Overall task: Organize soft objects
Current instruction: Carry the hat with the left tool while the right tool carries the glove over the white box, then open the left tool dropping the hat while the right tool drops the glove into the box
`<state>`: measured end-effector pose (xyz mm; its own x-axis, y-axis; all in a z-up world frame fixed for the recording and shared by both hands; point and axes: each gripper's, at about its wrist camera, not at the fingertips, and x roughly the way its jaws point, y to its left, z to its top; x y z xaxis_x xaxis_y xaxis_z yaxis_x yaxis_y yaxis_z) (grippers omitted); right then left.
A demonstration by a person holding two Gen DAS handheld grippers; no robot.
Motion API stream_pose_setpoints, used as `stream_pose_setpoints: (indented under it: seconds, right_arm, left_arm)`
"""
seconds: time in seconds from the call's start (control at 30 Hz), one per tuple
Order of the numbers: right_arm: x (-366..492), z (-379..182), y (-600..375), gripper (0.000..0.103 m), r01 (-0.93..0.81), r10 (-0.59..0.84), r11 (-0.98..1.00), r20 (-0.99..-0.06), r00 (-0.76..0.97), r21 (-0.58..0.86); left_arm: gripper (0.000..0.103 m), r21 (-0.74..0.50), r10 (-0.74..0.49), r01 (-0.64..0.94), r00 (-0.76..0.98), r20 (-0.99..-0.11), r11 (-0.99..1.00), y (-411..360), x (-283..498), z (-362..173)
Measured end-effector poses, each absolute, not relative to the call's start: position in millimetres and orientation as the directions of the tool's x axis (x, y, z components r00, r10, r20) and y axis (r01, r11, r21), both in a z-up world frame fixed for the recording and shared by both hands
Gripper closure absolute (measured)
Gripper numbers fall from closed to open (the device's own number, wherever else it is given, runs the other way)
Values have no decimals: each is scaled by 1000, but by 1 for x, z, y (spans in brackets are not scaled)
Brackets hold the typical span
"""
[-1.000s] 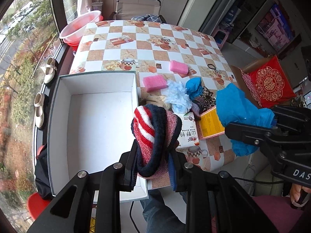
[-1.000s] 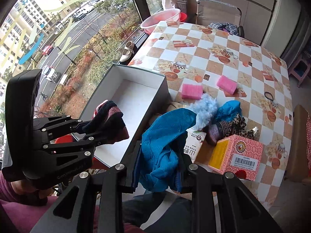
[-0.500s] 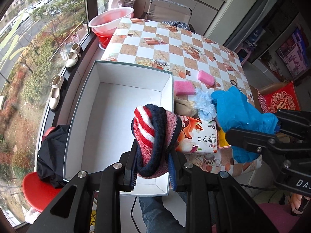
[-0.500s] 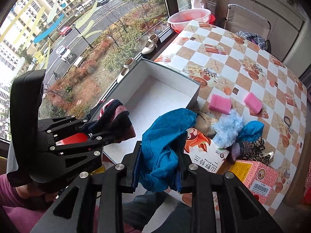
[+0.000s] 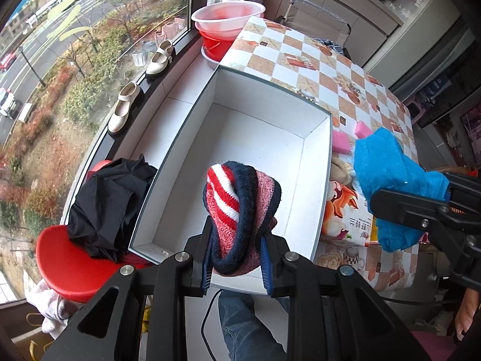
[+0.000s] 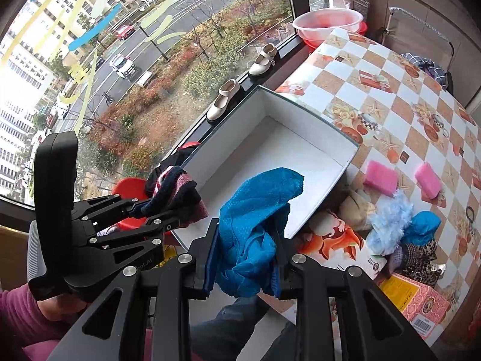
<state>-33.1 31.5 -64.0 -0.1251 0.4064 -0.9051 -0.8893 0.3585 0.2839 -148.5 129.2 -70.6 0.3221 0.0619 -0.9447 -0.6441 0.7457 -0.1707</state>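
My left gripper [image 5: 236, 258] is shut on a red, white and navy striped knit piece [image 5: 240, 207], held above the near end of the white open box [image 5: 326, 186]. My right gripper [image 6: 243, 266] is shut on a crumpled blue cloth [image 6: 255, 216], over the box's near right corner [image 6: 345, 171]. The right gripper with the blue cloth [image 5: 387, 177] shows at the right of the left wrist view. The left gripper and knit piece [image 6: 177, 192] show at the left of the right wrist view. The box's inside is bare.
Two pink sponges [image 6: 380, 177], a fluffy light-blue item [image 6: 390, 219], a beige soft item [image 6: 356, 210], a printed tissue pack [image 6: 333, 240] and a pink carton [image 6: 421, 300] lie on the checkered table [image 6: 390, 90]. Black cloth lies on a red stool [image 5: 66, 258]; shoes [image 5: 124, 106] and a red basin [image 5: 228, 15] stand by the window.
Both grippers have moved left from over the pile of soft things to over the white box, each keeping its cloth. The box now fills the middle of both views.
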Motion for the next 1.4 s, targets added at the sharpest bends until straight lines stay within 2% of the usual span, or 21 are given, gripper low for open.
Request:
stream_pose_setpoints:
  seconds: [0.6, 1.3, 1.4]
  right_arm:
    - [-47, -97, 68, 73, -896, 326, 314, -922, -208, 313]
    - [-49, -108, 79, 73, -908, 279, 320, -942, -184, 272]
    - [-49, -109, 81, 73, -909, 273, 318, -944, -184, 269]
  left_arm:
    - [73, -131, 74, -692, 258, -963, 710, 137, -156, -92]
    - [73, -100, 73, -678, 223, -972, 728, 141, -152, -103]
    - [70, -99, 75, -679, 222, -972, 727, 140, -153, -104]
